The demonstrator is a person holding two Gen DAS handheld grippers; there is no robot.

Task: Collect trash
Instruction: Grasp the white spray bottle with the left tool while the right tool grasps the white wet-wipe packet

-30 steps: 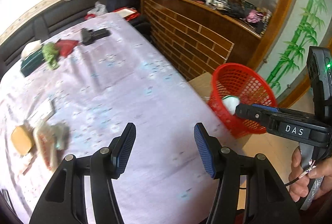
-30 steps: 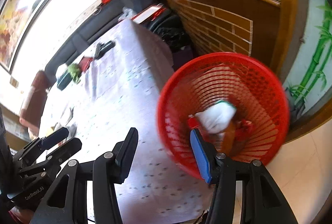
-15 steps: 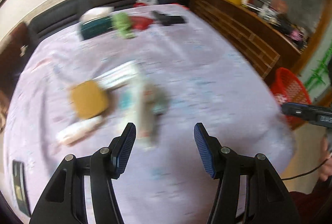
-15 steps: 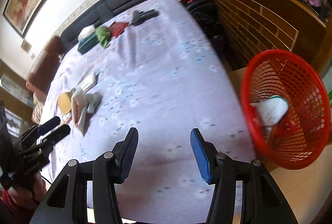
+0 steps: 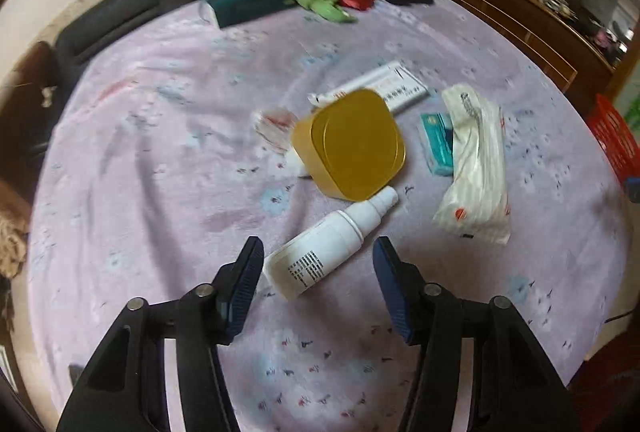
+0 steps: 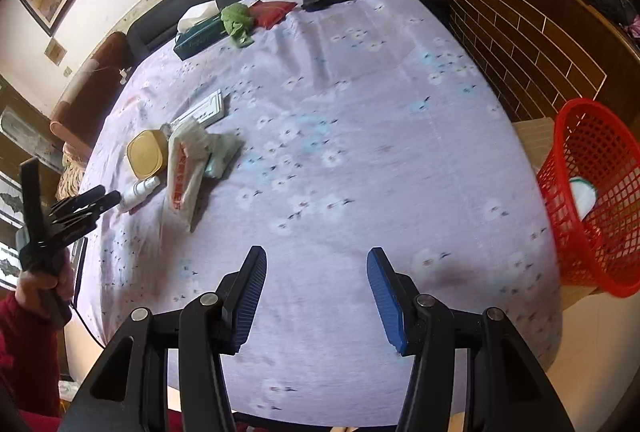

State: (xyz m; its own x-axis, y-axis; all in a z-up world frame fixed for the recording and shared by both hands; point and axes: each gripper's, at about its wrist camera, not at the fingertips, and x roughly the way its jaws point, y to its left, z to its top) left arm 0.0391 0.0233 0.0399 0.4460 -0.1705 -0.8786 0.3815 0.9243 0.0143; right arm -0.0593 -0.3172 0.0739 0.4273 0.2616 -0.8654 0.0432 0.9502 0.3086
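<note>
Low in the left wrist view the left gripper [image 5: 318, 274] hangs over the lilac tablecloth [image 5: 160, 160], its jaws closing with the base of a lying white spray bottle [image 5: 328, 246] between them, pads not yet touching it. Beyond the bottle, mid-frame, sit a yellow tin [image 5: 352, 144], a striped white packet [image 5: 478, 168] at its right and a teal box [image 5: 434, 142] between them. In the right wrist view the right gripper [image 6: 316, 292] stands half open and empty at bottom centre, with the red basket [image 6: 592, 192] at the right edge holding a white wad [image 6: 582, 198].
</note>
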